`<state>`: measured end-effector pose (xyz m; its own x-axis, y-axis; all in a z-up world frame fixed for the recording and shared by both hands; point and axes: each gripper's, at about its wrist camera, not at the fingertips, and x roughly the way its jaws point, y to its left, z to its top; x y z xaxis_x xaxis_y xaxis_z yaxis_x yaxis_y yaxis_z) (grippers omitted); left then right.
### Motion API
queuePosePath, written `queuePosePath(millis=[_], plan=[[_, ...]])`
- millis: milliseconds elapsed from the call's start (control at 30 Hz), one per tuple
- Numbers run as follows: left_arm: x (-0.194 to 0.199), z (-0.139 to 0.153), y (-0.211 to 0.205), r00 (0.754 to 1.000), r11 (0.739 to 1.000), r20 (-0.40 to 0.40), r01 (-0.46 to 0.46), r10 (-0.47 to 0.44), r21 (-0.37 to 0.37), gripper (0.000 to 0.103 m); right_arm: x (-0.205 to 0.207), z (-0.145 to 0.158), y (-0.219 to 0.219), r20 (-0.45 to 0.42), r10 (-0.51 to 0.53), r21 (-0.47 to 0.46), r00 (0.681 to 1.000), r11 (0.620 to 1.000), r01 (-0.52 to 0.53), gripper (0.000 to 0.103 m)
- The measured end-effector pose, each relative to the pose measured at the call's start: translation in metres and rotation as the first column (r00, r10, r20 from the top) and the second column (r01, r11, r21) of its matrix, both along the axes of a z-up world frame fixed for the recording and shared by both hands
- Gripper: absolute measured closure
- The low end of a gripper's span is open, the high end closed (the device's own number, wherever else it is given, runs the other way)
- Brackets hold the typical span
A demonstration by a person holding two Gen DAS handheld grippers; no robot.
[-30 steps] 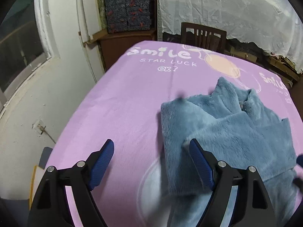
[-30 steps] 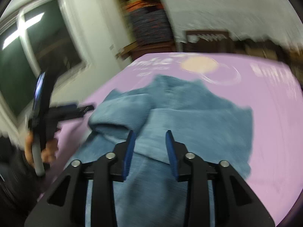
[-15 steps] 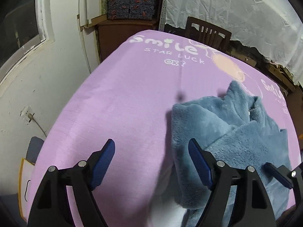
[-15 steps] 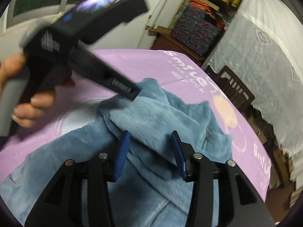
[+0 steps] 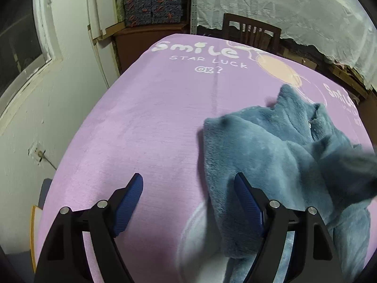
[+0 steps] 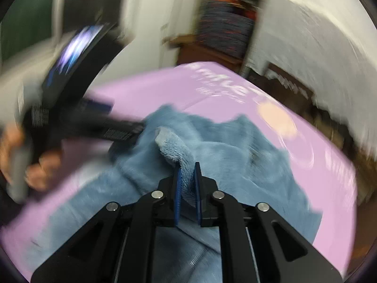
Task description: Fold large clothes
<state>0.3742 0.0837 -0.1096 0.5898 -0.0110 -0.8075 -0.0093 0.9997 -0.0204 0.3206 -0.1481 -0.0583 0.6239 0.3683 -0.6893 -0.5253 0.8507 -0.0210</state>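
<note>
One large garment, a blue fleece robe (image 5: 271, 155), lies crumpled on the purple sheet (image 5: 153, 129). Its pile is thick and plush, a dusty slate blue that reads lighter where the nap turns over, and it sits in soft rounded folds rather than flat panels. Seen from the left wrist, one fold forms a long straight edge running down the sheet, with a pointed, collar-like peak rising at the robe's far end, and something small and pale glints in the folds just below that peak. Bare sheet lies on one side of the robe, smooth and faintly brushed, printed in white with "Smile", "STAR LUCK" and "OK?" at its far end and a peach circle beside the robe's peak.

The right gripper (image 6: 187, 184) has just been closing, and its blue ribbed pads now pinch a raised flap of the robe (image 6: 235, 155), whose looped, towel-like underside curls up over the jaws. This view is smeared by motion.

The left gripper (image 5: 188, 202) stands wide open with nothing clamped: one pad over bare sheet, the other over the robe's long edge. In the right wrist view it appears as a black blur beside the robe, gripped by a hand (image 6: 28, 165).

Beyond the sheet's far end stand a dark wooden chair (image 5: 252, 34) and a white lace curtain (image 5: 282, 7).
</note>
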Motion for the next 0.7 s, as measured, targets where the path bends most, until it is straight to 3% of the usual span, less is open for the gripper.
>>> queuePosePath(millis=[67, 133, 167, 233, 267, 300, 367, 467, 567, 633, 667, 700], plan=[[-0.001, -0.003, -0.007, 1.0, 1.0, -0.005, 0.012, -0.012, 0.027, 0.023, 0.008, 0.007, -0.056, -0.09, -0.129, 0.19, 0.988, 0.971, 0.144, 0.094], [0.0, -0.007, -0.012, 1.0, 0.998, -0.014, 0.016, -0.015, 0.055, 0.023, 0.014, -0.003, -0.103, -0.201, -0.224, 0.311, 0.954, 0.909, 0.279, 0.093], [0.0, -0.009, -0.015, 1.0, 0.997, -0.015, 0.021, -0.019, 0.072, 0.023, 0.016, -0.018, -0.131, -0.291, -0.267, 0.361, 0.919, 0.859, 0.364, 0.09], [-0.001, -0.01, -0.018, 1.0, 0.995, -0.007, 0.021, -0.02, 0.094, 0.023, 0.019, -0.047, -0.166, -0.418, -0.269, 0.419, 0.868, 0.791, 0.446, 0.082], [-0.002, -0.01, -0.018, 1.0, 0.995, -0.002, 0.02, -0.02, 0.1, 0.023, 0.018, -0.063, -0.182, -0.473, -0.278, 0.433, 0.836, 0.753, 0.495, 0.066], [-0.002, -0.01, -0.018, 1.0, 0.995, 0.0, 0.019, -0.019, 0.099, 0.023, 0.017, -0.073, -0.191, -0.506, -0.283, 0.446, 0.815, 0.723, 0.527, 0.058], [-0.002, -0.009, -0.016, 1.0, 0.996, 0.004, 0.015, -0.015, 0.084, 0.023, 0.018, -0.083, -0.201, -0.539, -0.254, 0.488, 0.803, 0.682, 0.544, 0.059], [-0.006, -0.001, -0.014, 0.999, 0.998, 0.04, 0.021, -0.024, 0.057, 0.023, 0.018, -0.08, -0.199, -0.545, -0.249, 0.505, 0.801, 0.665, 0.55, 0.054], [-0.013, 0.007, -0.021, 0.994, 0.997, 0.081, 0.065, -0.069, 0.049, 0.023, 0.024, -0.079, -0.191, -0.543, -0.279, 0.475, 0.792, 0.676, 0.564, 0.053], [-0.015, 0.006, -0.028, 0.993, 0.993, 0.078, 0.086, -0.092, 0.075, 0.023, 0.027, -0.08, -0.186, -0.544, -0.282, 0.463, 0.79, 0.685, 0.563, 0.072], [-0.013, 0.001, -0.033, 0.993, 0.991, 0.06, 0.094, -0.1, 0.096, 0.023, 0.029, -0.079, -0.181, -0.537, -0.275, 0.456, 0.798, 0.702, 0.548, 0.097], [-0.012, -0.003, -0.034, 0.994, 0.99, 0.048, 0.094, -0.1, 0.109, 0.023, 0.025, -0.078, -0.181, -0.528, -0.269, 0.459, 0.806, 0.708, 0.537, 0.096]])
